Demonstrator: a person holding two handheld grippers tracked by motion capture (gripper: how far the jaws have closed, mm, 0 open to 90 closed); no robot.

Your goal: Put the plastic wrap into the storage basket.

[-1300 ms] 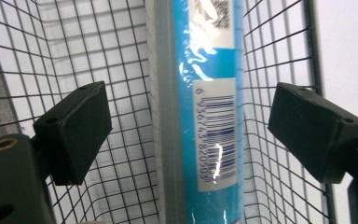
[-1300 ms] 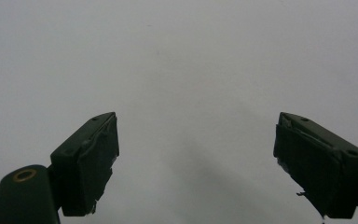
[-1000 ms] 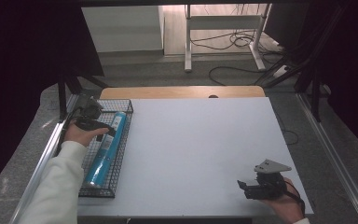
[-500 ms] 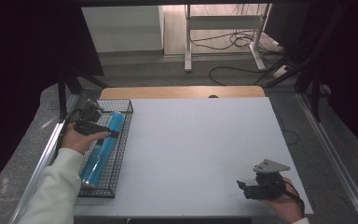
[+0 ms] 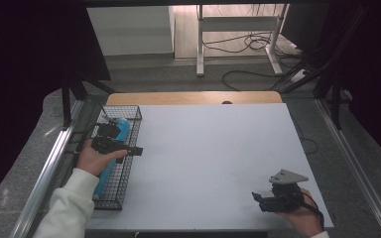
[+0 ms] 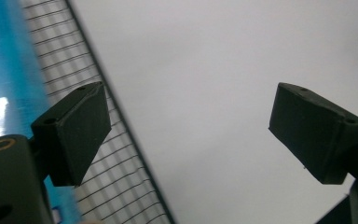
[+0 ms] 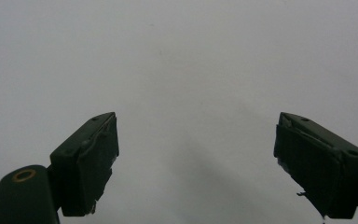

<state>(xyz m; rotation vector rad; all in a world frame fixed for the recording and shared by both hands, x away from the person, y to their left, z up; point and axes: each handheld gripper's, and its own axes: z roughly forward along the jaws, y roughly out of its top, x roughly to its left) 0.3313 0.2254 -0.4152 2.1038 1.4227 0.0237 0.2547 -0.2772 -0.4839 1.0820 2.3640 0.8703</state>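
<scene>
Blue tube (image 5: 110, 157) lying in wire basket (image 5: 129, 163), apparently beneath open left tongs (image 5: 138, 150).

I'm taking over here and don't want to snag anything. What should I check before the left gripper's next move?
1. Blue tube lying inside the wire basket: ok.
2. Left gripper empty, jaws apart, just been opening: ok.
3. Left gripper past the basket's rim, over the table: ok.
4. Right gripper open, empty, at the table's near right: ok.
5. Tube fully settled in the basket: cannot tell.

blue tube (image 5: 110, 157) partly hidden by left hand (image 5: 95, 159)
</scene>
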